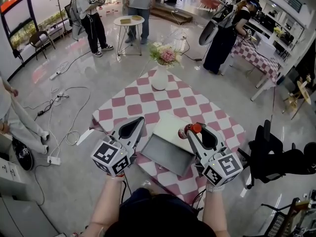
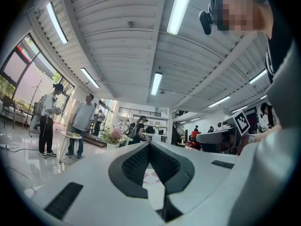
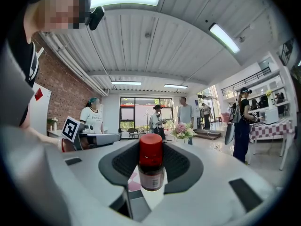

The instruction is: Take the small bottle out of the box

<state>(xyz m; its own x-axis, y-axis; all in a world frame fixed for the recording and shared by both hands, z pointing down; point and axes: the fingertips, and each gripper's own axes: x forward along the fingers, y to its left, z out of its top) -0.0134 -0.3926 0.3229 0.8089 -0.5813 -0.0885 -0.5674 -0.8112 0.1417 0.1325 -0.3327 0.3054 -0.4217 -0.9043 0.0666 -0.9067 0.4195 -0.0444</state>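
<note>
The small brown bottle [image 1: 189, 130] with a red cap is held upright above the table's right front, with my right gripper [image 1: 194, 129] shut on it. In the right gripper view the bottle [image 3: 151, 171] stands between the dark pads of that gripper [image 3: 151, 149], its red cap on top. The open grey box [image 1: 165, 155] lies on the checked table between the two grippers, its pale lid toward the far side. My left gripper [image 1: 135, 124] hovers left of the box. Its jaws [image 2: 149, 145] meet at the tips with nothing between them.
A white vase of pink flowers [image 1: 161, 74] stands at the far end of the checked table [image 1: 148, 100]. A black office chair [image 1: 276, 158] sits to the right. Cables [image 1: 59, 102] lie on the floor to the left. Several people stand farther off.
</note>
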